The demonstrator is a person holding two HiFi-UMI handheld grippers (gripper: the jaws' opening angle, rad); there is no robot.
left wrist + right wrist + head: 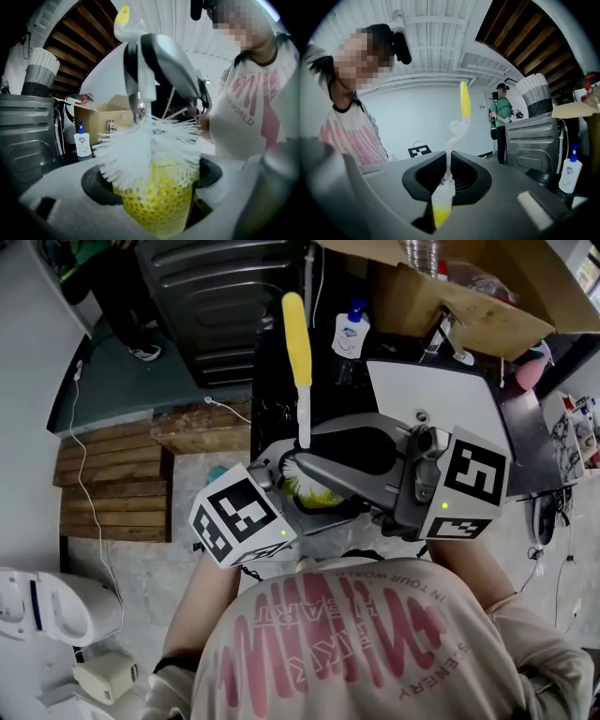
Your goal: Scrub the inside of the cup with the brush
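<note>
- Left gripper view: the yellow cup [157, 206] sits low in the centre, clamped between the jaws of the left gripper [154, 185], with its mouth toward the top of the frame.
- The brush [143, 150] has its white bristles splayed over the cup's rim, seemingly only partly inside.
- Right gripper view: the right gripper [446, 174] is pinched shut on the brush's thin white stem.
- Head view: the handle runs straight up the frame from the cup, so I'd judge the scrubbing stroke lies along that line.

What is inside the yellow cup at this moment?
The brush has its white bristles in the mouth of the cup, many spreading above the rim. They hide the bottom.
</note>
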